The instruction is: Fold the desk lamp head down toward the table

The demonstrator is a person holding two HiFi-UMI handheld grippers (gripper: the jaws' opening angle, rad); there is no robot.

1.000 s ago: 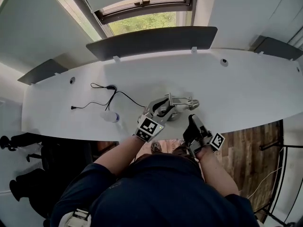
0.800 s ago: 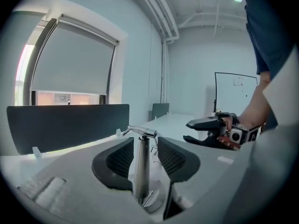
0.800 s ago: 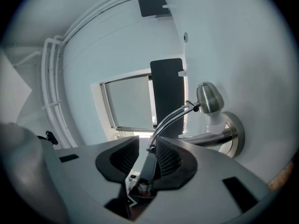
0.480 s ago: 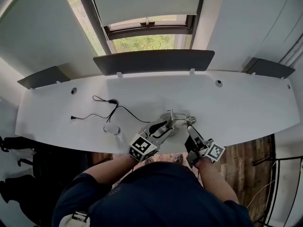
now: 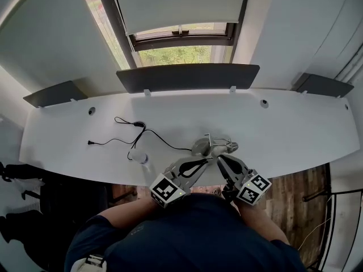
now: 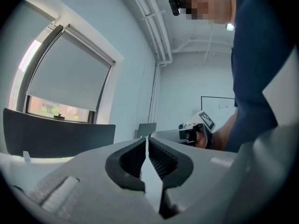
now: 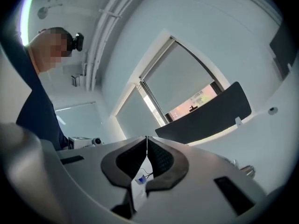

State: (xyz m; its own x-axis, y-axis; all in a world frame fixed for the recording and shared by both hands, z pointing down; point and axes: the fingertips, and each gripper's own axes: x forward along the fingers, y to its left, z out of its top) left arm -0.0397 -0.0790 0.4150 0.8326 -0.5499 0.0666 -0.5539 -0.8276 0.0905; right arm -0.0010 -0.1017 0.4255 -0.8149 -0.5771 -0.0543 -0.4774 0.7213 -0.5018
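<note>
Left gripper [image 6: 147,140]: jaws have just been closing. They now stand clenched, with the ribbed pads meeting at the tips and nothing between them.

Right gripper [image 7: 146,141]: the same. Its jaws have just been closing, the tips are together, and it holds nothing. Through the hollow behind its tips I see only a scrap of table and cable.

In the head view both grippers sit on my side of the lamp [image 5: 214,147], side by side. Their tips point toward it and lie close to each other. Neither touches the lamp, and their marker cubes face up.

The lamp lies low on the white table [image 5: 295,126], close to the near edge. Its round base is to the left and its head to the right. It looks folded flat, but it is too small for me to read the joints.

- Left of the lamp, a black cable [image 5: 136,130] runs away from its base in loose loops.
- Also to the left, nearer the table edge, is a small white round object [image 5: 139,157]. I cannot tell what it is.
- Behind the lamp, a dark screen panel [image 5: 187,77] stands along the far edge.
- Beyond the panel is a window [image 5: 176,54] with a blind [image 5: 181,4] drawn most of the way down.
</note>
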